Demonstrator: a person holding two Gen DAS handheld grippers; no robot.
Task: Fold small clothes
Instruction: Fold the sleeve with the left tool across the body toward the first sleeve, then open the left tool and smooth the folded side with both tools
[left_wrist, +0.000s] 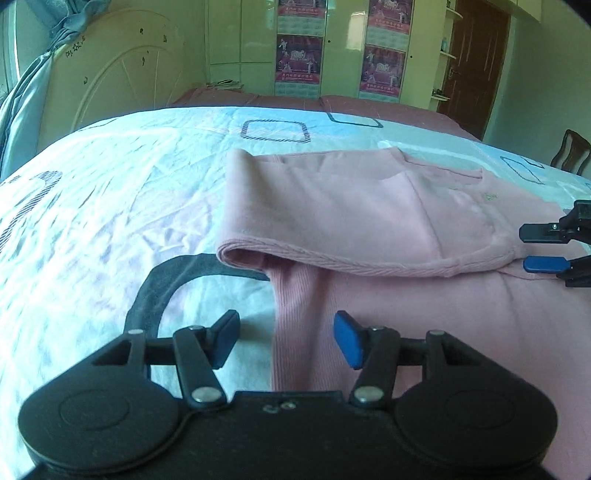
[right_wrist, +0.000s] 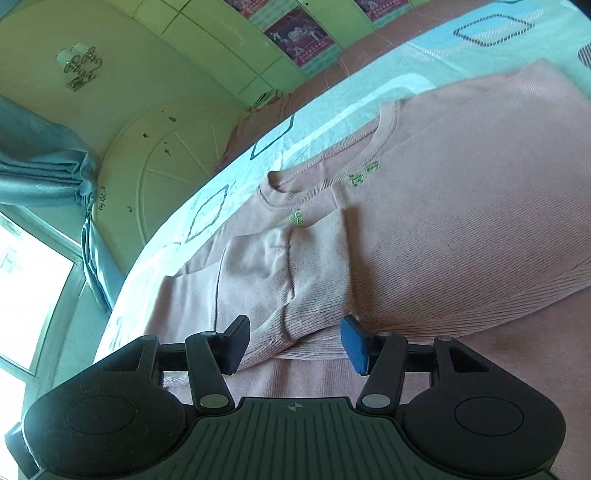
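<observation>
Left gripper (left_wrist: 286, 339) had jaws apart, nothing clamped; I held it straddling near side edge of pink sweater (left_wrist: 369, 206), over ribbed hem. Right gripper (right_wrist: 293, 343) likewise apart, empty, ribbed cuff (right_wrist: 295, 328) of folded sleeve (right_wrist: 288, 266) lying loose between its pads. Sweater lay spread on bed quilt (left_wrist: 110, 192), toward far edge, sleeve already folded across chest below neckline (right_wrist: 332, 162). I judged both claws placed at opposite sides for taking hold, next fold probably lengthwise. Headboard (left_wrist: 110, 74) stood beyond bed's end.
</observation>
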